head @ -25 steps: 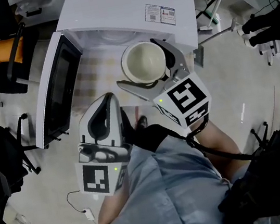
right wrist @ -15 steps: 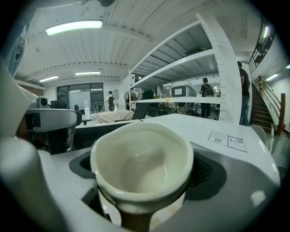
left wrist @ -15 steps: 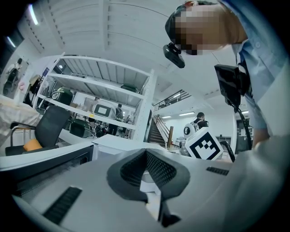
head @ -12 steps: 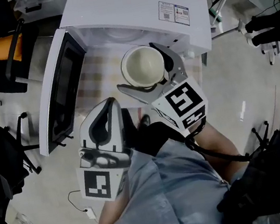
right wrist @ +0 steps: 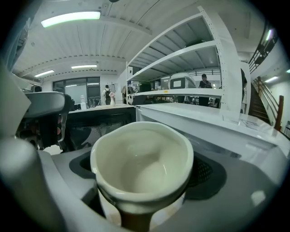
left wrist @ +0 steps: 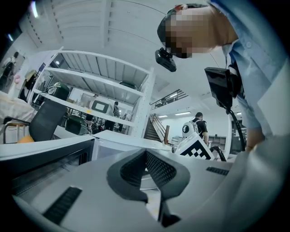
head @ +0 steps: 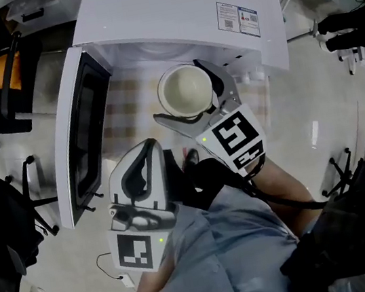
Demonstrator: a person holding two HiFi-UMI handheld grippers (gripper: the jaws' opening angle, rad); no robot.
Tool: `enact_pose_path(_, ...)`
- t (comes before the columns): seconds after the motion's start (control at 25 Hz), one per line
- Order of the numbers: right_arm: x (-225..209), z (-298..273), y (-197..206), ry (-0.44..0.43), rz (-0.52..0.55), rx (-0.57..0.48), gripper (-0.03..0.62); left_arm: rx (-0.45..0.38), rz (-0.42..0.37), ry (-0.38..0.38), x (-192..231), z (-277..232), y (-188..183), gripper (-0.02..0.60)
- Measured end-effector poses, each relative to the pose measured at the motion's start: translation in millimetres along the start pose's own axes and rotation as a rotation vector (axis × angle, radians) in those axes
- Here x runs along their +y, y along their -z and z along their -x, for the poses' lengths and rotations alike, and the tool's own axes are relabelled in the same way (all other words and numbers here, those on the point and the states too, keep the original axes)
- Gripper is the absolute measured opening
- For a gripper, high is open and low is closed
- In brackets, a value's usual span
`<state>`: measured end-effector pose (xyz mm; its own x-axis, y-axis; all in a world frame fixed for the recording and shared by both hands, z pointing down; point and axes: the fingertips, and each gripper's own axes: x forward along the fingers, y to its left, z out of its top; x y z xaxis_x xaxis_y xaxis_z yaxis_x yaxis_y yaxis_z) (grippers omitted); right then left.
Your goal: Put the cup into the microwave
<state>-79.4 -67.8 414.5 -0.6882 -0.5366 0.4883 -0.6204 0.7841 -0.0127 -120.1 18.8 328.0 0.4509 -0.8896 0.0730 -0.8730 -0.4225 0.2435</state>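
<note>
Cream cup (head: 186,90) is clamped firm in my right gripper (head: 181,92), upright, right at the mouth of the microwave (head: 174,5). It's not inside yet, by my reckoning. Door (head: 84,130) is swung wide to the left, so the opening is done. What's left is to carry it in, set it down and let go. Left gripper (head: 145,146) hangs low, jaws together on nothing. Room looks fair, with the door edge well off left, but the top lip sits near the rim, so I'd go in low.
</note>
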Motion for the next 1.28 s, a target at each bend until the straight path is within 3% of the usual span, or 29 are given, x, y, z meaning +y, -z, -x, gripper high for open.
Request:
enact_pose_path(0.64,-33.8,-77.3,41.5,0.054,-0.015,0.071,0.545,0.028,-0.009,0.097,41.5,-47.2,31.3,0.005)
enact_pose_path(1.28,-79.5,-120.3,62.2,0.133,-0.028,0.118,0.545,0.068,0.008,0.07,80.0,-68.8,48.2,0.005)
